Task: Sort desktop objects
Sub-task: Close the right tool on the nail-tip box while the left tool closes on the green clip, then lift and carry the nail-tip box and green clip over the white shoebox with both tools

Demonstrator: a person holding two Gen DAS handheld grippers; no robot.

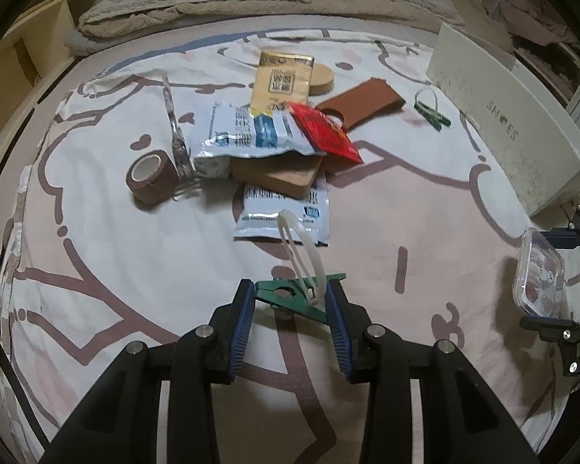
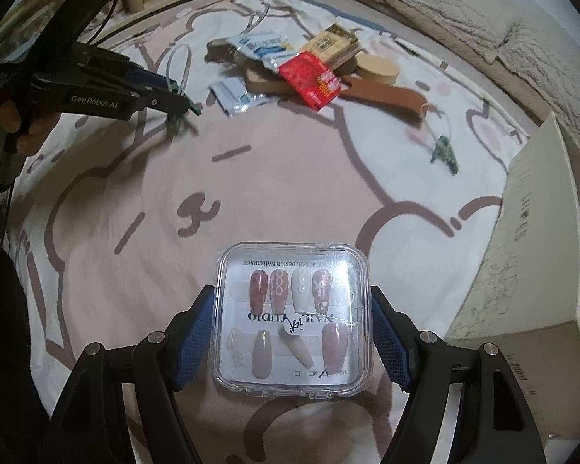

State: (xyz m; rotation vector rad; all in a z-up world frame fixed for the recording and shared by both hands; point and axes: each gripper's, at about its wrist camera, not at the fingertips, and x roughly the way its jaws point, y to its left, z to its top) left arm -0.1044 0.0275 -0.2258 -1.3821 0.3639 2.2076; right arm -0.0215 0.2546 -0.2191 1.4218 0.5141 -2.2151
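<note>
My left claw [image 1: 290, 309] grips a green clip [image 1: 290, 295] just above the bed [image 1: 406, 212]. My right claw [image 2: 292, 332] clamps a clear nail box [image 2: 292, 321], beside the white shoebox [image 2: 522, 263].

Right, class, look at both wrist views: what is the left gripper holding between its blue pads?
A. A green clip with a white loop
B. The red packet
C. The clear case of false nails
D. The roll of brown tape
A: the left gripper is shut on the green clip with its white loop, while the clear nail case sits in the right gripper.
</note>
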